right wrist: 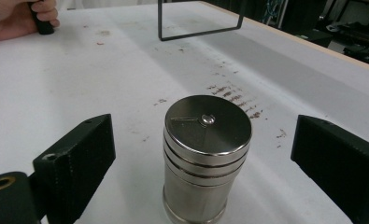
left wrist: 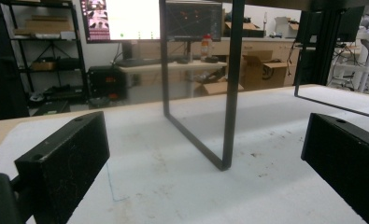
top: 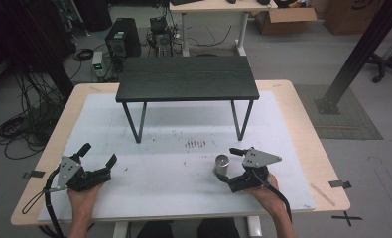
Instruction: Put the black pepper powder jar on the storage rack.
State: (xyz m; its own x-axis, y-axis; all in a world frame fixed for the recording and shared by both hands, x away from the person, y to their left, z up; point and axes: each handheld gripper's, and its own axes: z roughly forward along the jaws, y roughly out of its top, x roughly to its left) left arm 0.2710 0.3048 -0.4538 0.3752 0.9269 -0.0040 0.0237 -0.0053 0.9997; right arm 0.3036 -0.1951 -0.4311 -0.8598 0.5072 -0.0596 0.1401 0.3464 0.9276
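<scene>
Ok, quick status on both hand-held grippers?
Left hand-held gripper: open, nothing between its jaws.
Right hand-held gripper: open, jaws either side of the metal shaker, not touching it.

I see a shiny silver metal canister with a grooved lid on my white table cover, which is speckled with brown smudges. Both grippers, left and right, are matte black. The small shelf is dark charcoal with black legs; the table's edge is pale wood.
</scene>
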